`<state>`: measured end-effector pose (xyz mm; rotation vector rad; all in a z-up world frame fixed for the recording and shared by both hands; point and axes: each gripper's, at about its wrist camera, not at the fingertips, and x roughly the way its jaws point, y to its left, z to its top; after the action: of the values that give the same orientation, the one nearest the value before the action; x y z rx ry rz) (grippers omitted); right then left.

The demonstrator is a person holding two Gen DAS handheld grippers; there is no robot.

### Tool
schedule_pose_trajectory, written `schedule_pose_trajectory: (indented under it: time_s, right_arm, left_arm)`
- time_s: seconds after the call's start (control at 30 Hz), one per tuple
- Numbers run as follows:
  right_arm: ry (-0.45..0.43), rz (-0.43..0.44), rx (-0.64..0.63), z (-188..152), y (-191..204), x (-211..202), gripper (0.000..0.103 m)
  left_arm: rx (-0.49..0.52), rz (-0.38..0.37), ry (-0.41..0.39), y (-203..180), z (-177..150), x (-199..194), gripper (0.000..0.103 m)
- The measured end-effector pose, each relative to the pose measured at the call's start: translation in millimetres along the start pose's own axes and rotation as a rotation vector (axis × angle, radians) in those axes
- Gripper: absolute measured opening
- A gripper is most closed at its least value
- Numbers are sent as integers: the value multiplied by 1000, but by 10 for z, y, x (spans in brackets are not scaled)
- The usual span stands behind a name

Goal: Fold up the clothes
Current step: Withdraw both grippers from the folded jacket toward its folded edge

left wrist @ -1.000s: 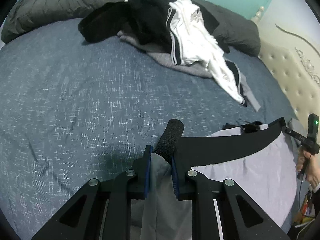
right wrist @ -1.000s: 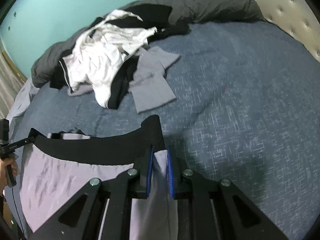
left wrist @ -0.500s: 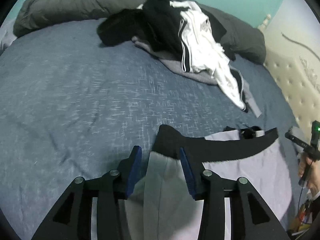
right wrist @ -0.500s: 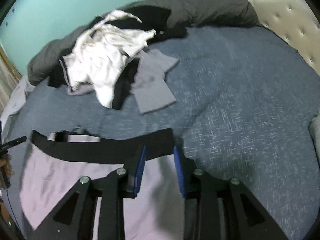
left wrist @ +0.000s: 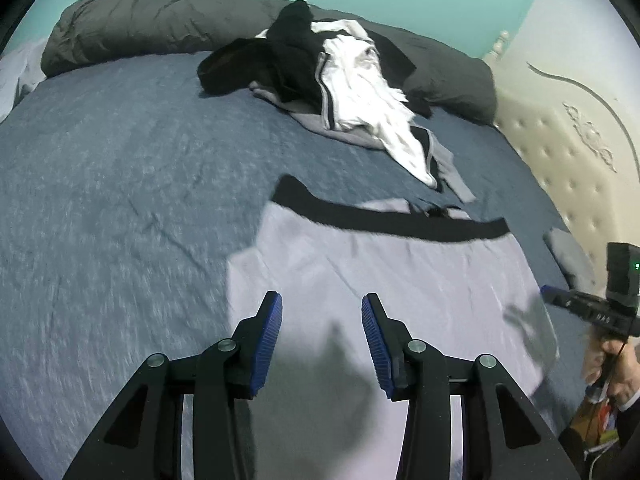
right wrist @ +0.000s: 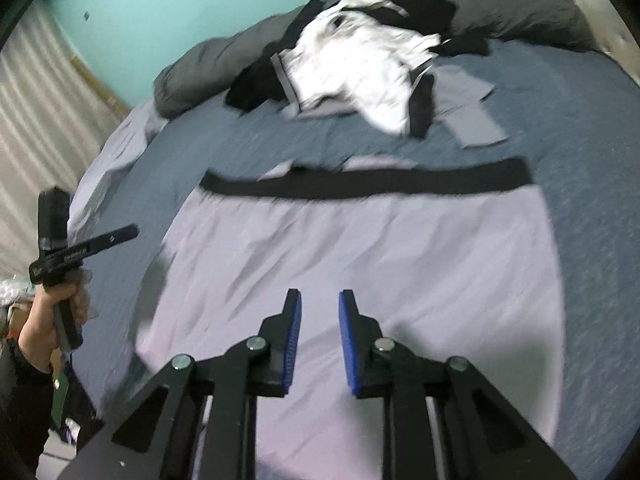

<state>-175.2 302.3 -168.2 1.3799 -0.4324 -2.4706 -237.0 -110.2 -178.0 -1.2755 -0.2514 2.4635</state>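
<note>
A pale lilac-grey fabric garment with a broad black waistband lay spread flat on the blue-grey speckled bed sheet, waistband on the far side and the pale cloth running back toward the cameras.

The left hand-held gripper hovered over the near part of the garment with its blue ribbed pads set wide apart and nothing between them. The right hand-held gripper was likewise above the pale cloth, its jaws parted by a narrower gap and gripping nothing. In the right wrist view a hand held the left tool's handle at the bed's left edge.

Beyond the waistband sat a loose pile of black, white and grey clothes, well apart from the spread garment. Behind that a rumpled dark grey duvet ran along the far edge of the bed against a teal wall. A cream tufted headboard stood on the right in the left wrist view.
</note>
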Motion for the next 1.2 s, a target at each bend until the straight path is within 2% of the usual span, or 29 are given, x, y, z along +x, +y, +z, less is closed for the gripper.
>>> schedule_pose_trajectory:
  time_s: [0.17,0.37,0.5,0.77,1.07,1.2]
  right_arm:
    - [52,34,-17,-291,317,54,15]
    - [127,42,-90,-633,681,155,15]
    - [182,28,-102,-828,804,263,15]
    - [216,-28,-76,-873,748,526,15]
    - [240,-88,-54,-907,663,818,13]
    - [232,-108,-55,-900,678,812,12]
  left_arm:
    - [12,-46,14,-190,-305,-62,45]
    - [-52,-136,-9,-292,-615,-124,47]
    - [-53,-128,-25,-339,-758,-142,49]
    - [-130,-146,-61,-190,-955,-174,54]
    - [-88,-60,-48,-186,-1066,-35,54]
    - [-70,-37,-32,-184,-1096,40,55]
